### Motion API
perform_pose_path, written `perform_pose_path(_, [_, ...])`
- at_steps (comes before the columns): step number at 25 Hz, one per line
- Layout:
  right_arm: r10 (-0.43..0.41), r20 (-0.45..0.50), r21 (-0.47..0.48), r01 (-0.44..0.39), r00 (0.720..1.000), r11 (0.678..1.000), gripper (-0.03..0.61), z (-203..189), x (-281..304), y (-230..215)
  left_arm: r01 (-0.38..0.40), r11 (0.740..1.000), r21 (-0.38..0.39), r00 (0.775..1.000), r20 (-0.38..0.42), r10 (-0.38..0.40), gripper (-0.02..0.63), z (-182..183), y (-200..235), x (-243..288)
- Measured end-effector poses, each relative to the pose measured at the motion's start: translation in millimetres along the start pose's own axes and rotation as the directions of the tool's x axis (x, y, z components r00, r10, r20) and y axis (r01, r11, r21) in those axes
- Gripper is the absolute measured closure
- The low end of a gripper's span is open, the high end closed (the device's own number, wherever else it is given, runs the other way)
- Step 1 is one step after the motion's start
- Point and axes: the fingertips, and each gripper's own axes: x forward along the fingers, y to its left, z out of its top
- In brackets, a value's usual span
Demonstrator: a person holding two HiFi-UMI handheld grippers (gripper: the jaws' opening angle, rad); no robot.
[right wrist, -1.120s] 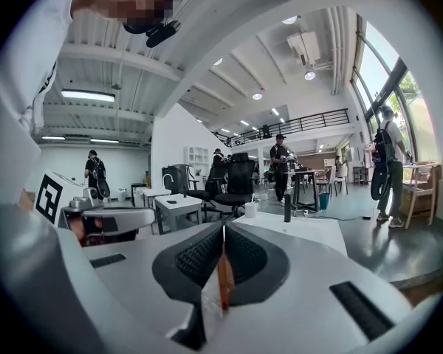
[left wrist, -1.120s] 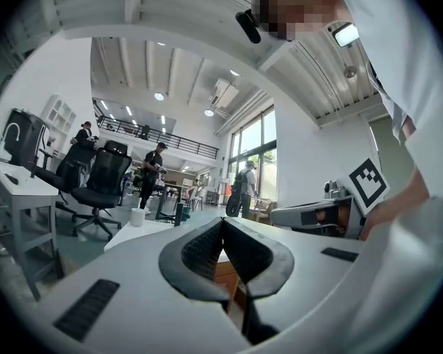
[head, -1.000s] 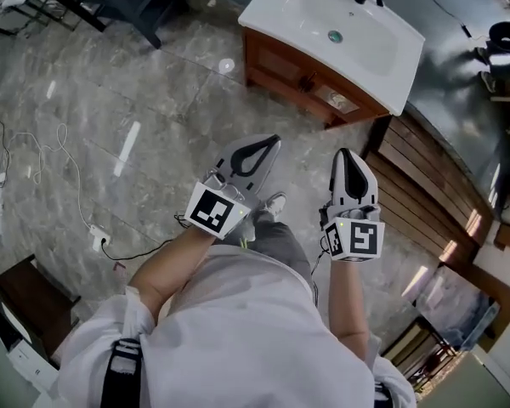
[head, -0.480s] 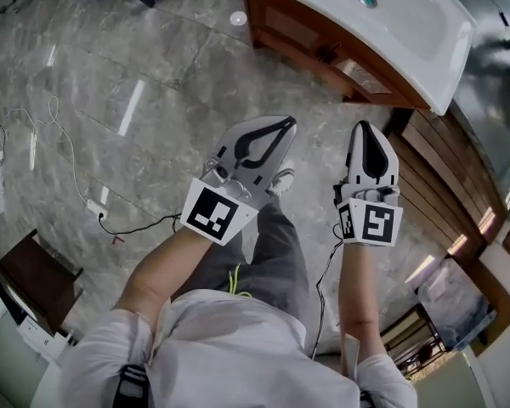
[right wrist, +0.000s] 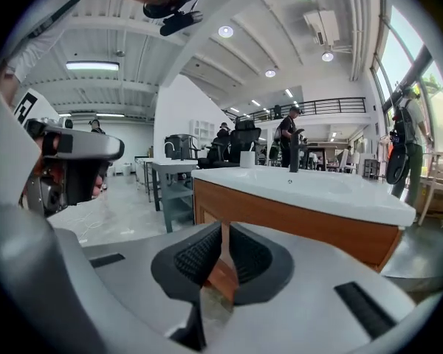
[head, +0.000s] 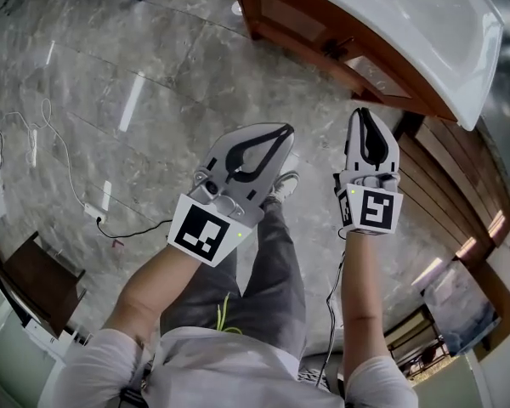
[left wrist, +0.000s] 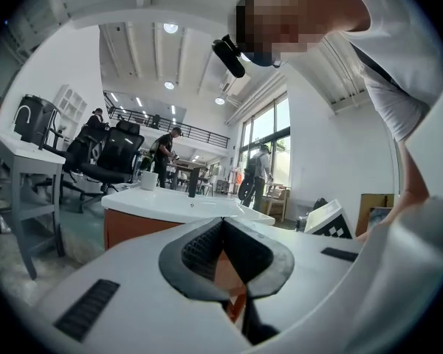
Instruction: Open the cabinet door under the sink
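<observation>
The cabinet door (head: 291,17) is reddish-brown wood with a recessed panel and stands upright directly beneath the white sink (head: 425,7). It is shut, flush with the wooden front under the sink's rim. A small dark handle (head: 334,48) sits beside it, below the sink's middle.

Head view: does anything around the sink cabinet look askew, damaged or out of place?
Nothing on the cabinet stands out: its front looks shut and intact. The only stray item is a power strip lying loose on the floor.
</observation>
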Motion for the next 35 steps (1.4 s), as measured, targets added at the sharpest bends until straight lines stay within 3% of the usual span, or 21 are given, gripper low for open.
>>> perform_pose_path(16, [0.037,-0.082,-0.023,-0.039,0.996,0.999,0.525,-125.6,112.9,-27.8,-0.031,0.999,-0.021,0.999,-0.026,0.031,0.595,-97.4,26.2,48.5])
perform_pose_path(19, [0.039,-0.092,-0.024,-0.042,0.995,0.999,0.480,-140.7,132.3,-33.1,-0.039,0.999,-0.028,0.999,-0.034,0.038,0.595,-110.0,31.1,51.4])
perform_pose_path(35, [-0.006,-0.134,-0.035,0.001,0.991,0.999,0.463,-199.5,194.5,-51.8,-0.074,0.996,-0.040,0.997,-0.040,0.073,0.595,-159.8,62.3,68.9])
